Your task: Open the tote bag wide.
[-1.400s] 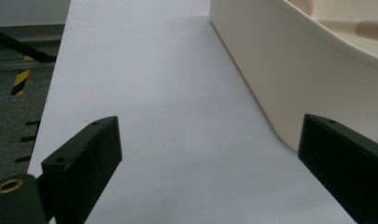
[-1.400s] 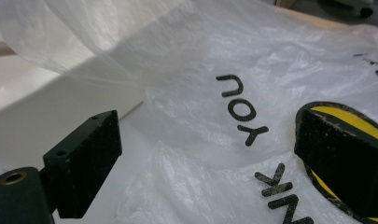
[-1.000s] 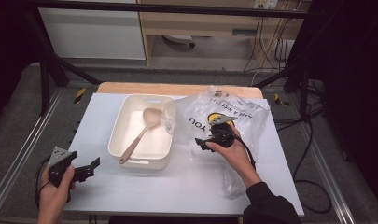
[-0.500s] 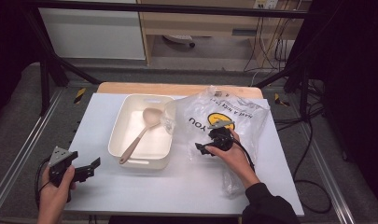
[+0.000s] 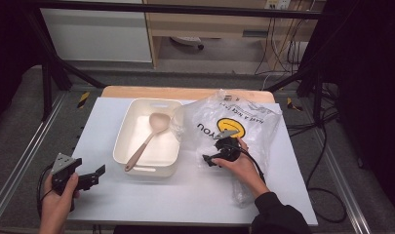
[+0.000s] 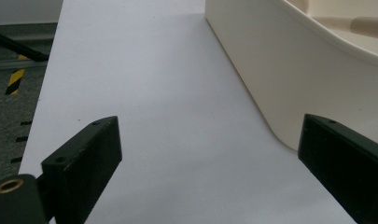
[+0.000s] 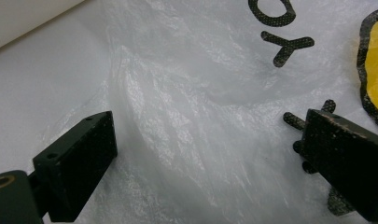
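A clear plastic bag with a yellow smiley and black print lies crumpled on the white table, right of centre. My right gripper rests on the bag's near left part, open, its jaws spread wide over the wrinkled film without pinching it. A cream rectangular tub stands left of the bag and holds a tan spoon. My left gripper hovers open near the table's front left, its jaws pointing at the tub's near corner, nothing between them.
A wooden board edge runs along the table's far side. Metal frame rails flank the table left and right, with cables on the floor at the right. Bare table surface lies ahead of the left gripper.
The right gripper has slid slightly toward the near left over the bag. The left gripper has hardly moved.
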`<state>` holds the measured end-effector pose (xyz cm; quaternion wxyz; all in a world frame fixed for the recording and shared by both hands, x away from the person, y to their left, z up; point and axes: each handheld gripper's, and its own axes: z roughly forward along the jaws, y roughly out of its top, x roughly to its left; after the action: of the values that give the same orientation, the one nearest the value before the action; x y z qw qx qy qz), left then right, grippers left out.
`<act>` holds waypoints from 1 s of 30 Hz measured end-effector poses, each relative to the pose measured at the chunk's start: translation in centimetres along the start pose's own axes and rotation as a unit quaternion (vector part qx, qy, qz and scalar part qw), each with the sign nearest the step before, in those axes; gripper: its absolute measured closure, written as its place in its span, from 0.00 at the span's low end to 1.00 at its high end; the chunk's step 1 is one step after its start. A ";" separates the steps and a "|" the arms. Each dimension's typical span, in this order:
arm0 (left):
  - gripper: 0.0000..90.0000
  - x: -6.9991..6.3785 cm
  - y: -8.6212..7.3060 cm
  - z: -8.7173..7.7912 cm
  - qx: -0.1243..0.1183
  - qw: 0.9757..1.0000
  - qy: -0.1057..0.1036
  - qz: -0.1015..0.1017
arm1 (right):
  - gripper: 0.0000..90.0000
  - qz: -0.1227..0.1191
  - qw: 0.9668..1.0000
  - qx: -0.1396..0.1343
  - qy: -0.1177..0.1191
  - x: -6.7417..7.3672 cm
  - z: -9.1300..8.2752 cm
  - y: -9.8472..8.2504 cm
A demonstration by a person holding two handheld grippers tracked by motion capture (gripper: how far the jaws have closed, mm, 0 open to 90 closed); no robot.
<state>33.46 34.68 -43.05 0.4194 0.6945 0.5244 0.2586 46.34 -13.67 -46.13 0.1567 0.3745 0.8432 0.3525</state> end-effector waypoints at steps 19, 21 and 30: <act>0.06 0.0 0.0 0.1 0.001 1.000 0.001 0.001 | 0.65 0.040 0.999 -0.029 -0.023 -1.9 -0.9 -0.3; 0.06 0.0 0.0 0.1 0.002 1.000 0.003 0.001 | 0.75 0.048 0.998 -0.031 -0.028 -2.3 -0.9 -0.3; 0.07 0.1 0.2 -0.1 -0.005 1.000 0.004 0.000 | 1.00 0.084 0.995 -0.047 -0.036 -3.1 -1.0 -0.5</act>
<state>33.51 34.79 -42.88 0.4209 0.6911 0.5247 0.2643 47.64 -16.65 -45.75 0.1744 0.4486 0.7849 0.3903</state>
